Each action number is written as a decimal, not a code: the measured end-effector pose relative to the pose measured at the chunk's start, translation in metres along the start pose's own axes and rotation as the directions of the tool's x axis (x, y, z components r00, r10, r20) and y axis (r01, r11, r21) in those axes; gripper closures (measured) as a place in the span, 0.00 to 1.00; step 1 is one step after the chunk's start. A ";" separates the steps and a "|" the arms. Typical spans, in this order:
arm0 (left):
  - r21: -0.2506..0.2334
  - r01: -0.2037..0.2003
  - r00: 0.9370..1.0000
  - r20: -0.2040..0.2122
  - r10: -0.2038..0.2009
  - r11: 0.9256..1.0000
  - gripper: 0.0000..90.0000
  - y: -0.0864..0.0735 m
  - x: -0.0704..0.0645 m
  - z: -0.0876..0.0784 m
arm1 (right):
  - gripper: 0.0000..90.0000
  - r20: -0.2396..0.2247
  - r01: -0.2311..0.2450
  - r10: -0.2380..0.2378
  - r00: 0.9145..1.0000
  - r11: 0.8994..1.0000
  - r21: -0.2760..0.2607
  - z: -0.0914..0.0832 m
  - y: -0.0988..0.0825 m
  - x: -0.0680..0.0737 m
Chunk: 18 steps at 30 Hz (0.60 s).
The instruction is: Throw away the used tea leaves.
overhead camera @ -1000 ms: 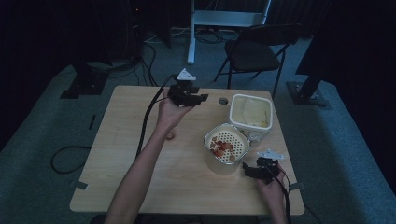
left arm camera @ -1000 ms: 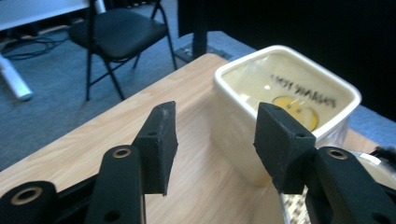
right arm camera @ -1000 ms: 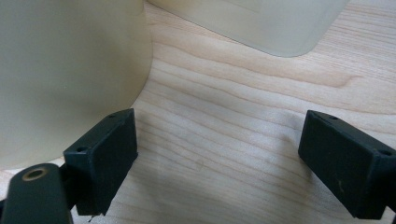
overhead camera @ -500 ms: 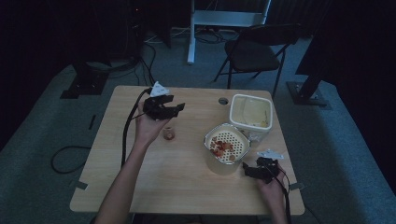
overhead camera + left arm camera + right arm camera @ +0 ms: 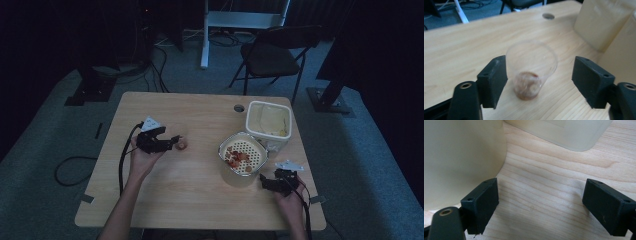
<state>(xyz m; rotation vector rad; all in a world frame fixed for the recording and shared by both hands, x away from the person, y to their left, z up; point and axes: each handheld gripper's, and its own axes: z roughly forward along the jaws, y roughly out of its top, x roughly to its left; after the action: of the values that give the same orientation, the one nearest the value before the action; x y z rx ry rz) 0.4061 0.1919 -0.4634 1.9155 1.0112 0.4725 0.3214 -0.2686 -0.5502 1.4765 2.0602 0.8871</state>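
Left gripper (image 5: 539,75) fingers spread, just been opening; clear cup (image 5: 531,68) (reddish dregs) upright on bench (image 5: 190,185) between them, unpinched. Right gripper (image 5: 540,205) fingers apart, empty, beside strainer tub (image 5: 242,160). Risk: off-centre closing nudges light cup, tips it, spills.

— What's around the table (image 5: 150,107)?
— Dim room, grey carpet (image 5: 45,145). A black folding chair (image 5: 272,55) upper right, a white stand (image 5: 205,35) top centre.
— Anything at the left?
— Cables (image 5: 67,170) on the floor, dark stand feet (image 5: 82,95) upper left.
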 end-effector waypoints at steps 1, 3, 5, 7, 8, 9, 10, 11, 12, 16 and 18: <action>0.006 0.004 1.000 0.004 -0.004 1.000 0.28 -0.004 0.002 0.005 | 0.15 0.000 0.000 0.000 1.000 1.000 0.000 0.000 0.000 0.000; 0.021 0.017 1.000 0.010 -0.017 1.000 0.28 -0.009 0.004 0.014 | 0.15 0.000 0.000 0.000 1.000 1.000 0.000 0.000 0.000 0.000; 0.032 0.018 1.000 0.014 -0.018 0.999 0.28 -0.011 0.004 0.022 | 0.15 0.000 0.000 0.000 1.000 1.000 0.000 0.000 0.000 0.000; 0.038 0.008 1.000 0.013 -0.009 0.999 0.28 -0.013 0.002 0.029 | 0.15 0.000 0.000 0.000 1.000 1.000 0.000 0.000 0.000 0.000; 0.044 0.006 1.000 0.010 -0.007 0.999 0.28 -0.013 0.002 0.032 | 0.15 0.000 0.000 0.000 1.000 1.000 0.000 0.000 0.000 0.000; 0.047 0.001 1.000 0.006 -0.001 0.999 0.28 -0.014 0.002 0.035 | 0.15 0.000 0.000 0.000 1.000 1.000 0.000 0.000 0.000 0.000; 0.048 -0.002 1.000 0.009 0.001 0.999 0.28 -0.015 0.002 0.038 | 0.15 0.000 0.000 0.000 1.000 1.000 0.000 0.000 0.000 0.000; 0.048 -0.002 1.000 0.006 0.001 0.999 0.28 -0.016 0.003 0.041 | 0.15 0.000 0.000 0.000 1.000 1.000 0.000 0.000 0.000 0.000; 0.041 -0.001 1.000 0.005 0.001 0.999 0.28 -0.016 0.003 0.044 | 0.15 0.000 0.000 0.000 1.000 1.000 0.000 0.000 0.000 0.000; 0.026 -0.024 1.000 -0.001 0.024 0.999 0.28 -0.017 0.001 0.058 | 0.15 0.000 0.000 0.000 1.000 1.000 0.000 0.000 0.000 0.000; 0.009 -0.039 0.999 -0.011 0.039 0.999 0.31 -0.015 -0.001 0.060 | 0.15 0.000 0.000 0.000 1.000 1.000 0.000 0.000 0.000 0.000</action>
<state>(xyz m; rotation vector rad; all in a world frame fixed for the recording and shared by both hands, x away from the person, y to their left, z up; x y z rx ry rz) 0.4377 0.1632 -0.5079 1.9457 0.9863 0.5027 0.3214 -0.2686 -0.5502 1.4768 2.0601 0.8870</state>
